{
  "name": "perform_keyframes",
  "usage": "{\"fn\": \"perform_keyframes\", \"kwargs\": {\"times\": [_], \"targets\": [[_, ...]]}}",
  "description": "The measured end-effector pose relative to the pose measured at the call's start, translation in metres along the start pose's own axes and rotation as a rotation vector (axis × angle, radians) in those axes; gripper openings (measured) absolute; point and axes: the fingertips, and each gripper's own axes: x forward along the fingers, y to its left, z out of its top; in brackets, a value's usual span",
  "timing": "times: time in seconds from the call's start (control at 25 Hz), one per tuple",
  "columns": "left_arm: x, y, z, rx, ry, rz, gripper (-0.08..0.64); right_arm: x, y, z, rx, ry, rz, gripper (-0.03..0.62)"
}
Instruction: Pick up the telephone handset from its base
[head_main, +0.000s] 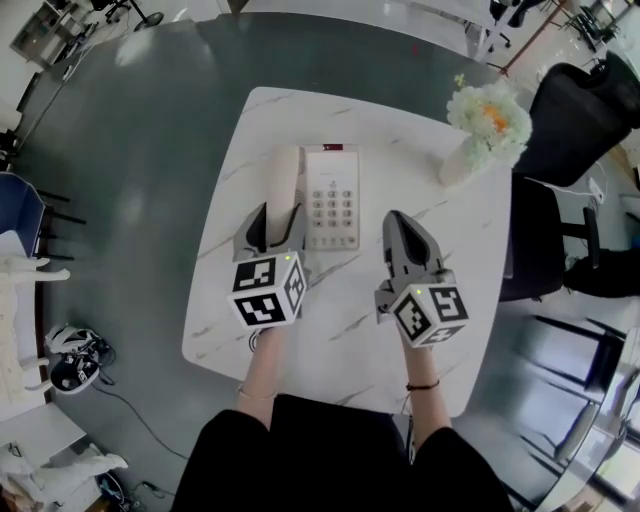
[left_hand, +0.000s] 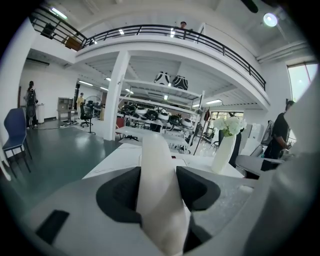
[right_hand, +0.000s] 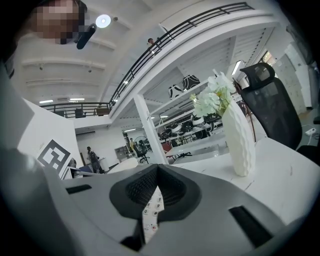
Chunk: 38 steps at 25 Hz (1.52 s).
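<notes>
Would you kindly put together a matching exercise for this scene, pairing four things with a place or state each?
1. handset
2. vase of flowers
3. right gripper
4. keypad

A. at the far right corner of the table
B. jaws together, empty
C. between the jaws of the left gripper
D. just right of the handset

Pairs: 1-C, 2-A, 3-B, 4-D

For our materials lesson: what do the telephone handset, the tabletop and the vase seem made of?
The telephone handset: probably plastic, smooth cream moulding. The tabletop: marble-look, white with grey veins, glossy; maybe laminate. The vase: likely ceramic, white, textured surface.
</notes>
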Motion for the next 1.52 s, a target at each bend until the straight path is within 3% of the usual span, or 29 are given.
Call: {"fn": "perform_keyframes", "kwargs": {"times": [0.36, 1.0, 1.52], "targets": [[-0.050, -0.010, 0.019, -0.021, -0.062, -0.049, 0.213, -0.021, 0.028, 0.031, -0.074, -0.025, 0.056, -0.008], [-0.136, -0.012, 0.041, -0.005, -0.153, -0.060, 0.215, -0.078, 0.071, 0.068, -0.126, -0.095, 0.165, -0.008], [-0.197, -0.017, 0.056, -0.022, -0.235, -0.071, 0.213, -0.114, 0.081, 0.093, -0.135, -0.166, 0.167, -0.008]]}}
